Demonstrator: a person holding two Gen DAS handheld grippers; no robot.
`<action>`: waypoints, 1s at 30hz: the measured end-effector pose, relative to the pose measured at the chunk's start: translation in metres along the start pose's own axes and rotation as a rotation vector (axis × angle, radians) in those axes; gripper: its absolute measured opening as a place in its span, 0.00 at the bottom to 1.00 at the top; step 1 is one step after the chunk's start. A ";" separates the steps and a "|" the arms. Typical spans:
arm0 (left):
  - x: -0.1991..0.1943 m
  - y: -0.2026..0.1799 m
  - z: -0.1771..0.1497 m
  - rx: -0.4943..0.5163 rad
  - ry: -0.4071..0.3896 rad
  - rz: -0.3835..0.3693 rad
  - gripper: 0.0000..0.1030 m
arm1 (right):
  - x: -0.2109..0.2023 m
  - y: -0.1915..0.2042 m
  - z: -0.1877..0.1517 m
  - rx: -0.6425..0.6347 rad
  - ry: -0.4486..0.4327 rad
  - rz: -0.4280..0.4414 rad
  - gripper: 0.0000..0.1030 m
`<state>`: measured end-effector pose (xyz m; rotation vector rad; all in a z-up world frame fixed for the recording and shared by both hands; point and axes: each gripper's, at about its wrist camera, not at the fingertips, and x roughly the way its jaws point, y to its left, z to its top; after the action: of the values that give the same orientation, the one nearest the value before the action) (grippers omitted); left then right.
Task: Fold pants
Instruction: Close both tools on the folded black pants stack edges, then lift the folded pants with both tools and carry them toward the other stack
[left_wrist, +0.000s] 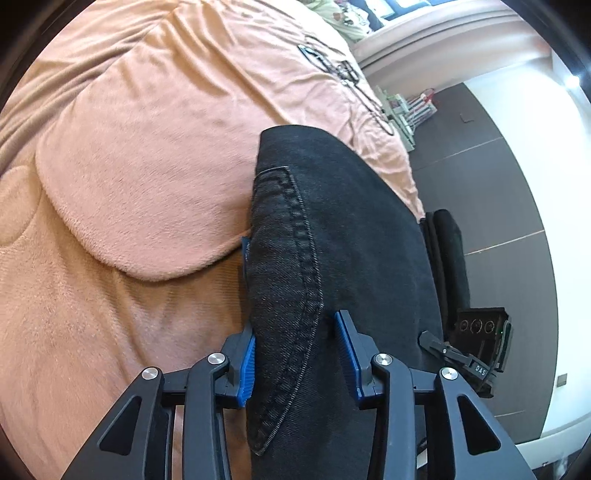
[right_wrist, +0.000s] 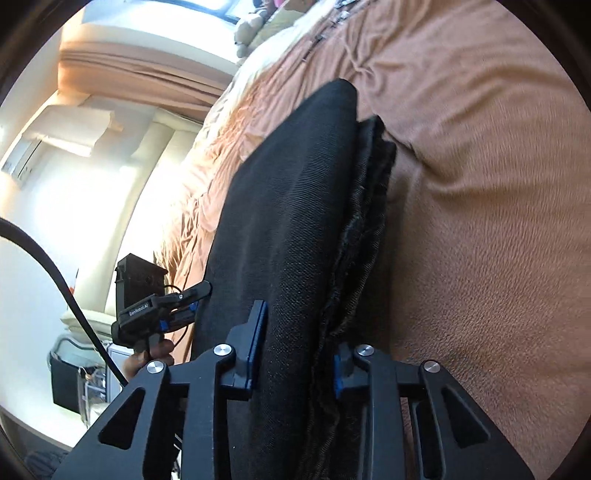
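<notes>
One pair of black pants (left_wrist: 332, 240), folded thick, lies on one peach blanket (left_wrist: 129, 184). Two grippers: left gripper (left_wrist: 295, 354) and right gripper (right_wrist: 295, 354) each clamped on the pants' near edge

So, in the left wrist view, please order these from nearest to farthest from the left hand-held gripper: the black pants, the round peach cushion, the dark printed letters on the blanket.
1. Black pants: between the blue pads of the left hand-held gripper.
2. Round peach cushion: to the left, beyond the fingertips.
3. Dark printed letters: far up the blanket, upper right.
</notes>
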<state>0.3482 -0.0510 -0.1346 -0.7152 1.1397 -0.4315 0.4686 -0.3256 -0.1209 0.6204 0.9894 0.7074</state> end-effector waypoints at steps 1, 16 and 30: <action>-0.003 -0.003 -0.001 0.005 -0.003 -0.007 0.40 | -0.001 0.004 -0.001 -0.009 -0.004 -0.003 0.25; -0.046 -0.050 -0.024 0.090 -0.071 -0.071 0.28 | -0.030 0.054 -0.013 -0.129 -0.069 -0.021 0.23; -0.062 -0.145 -0.046 0.189 -0.104 -0.121 0.28 | -0.120 0.072 -0.031 -0.225 -0.150 -0.040 0.23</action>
<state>0.2884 -0.1268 -0.0013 -0.6350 0.9467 -0.5895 0.3789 -0.3687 -0.0180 0.4482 0.7691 0.7145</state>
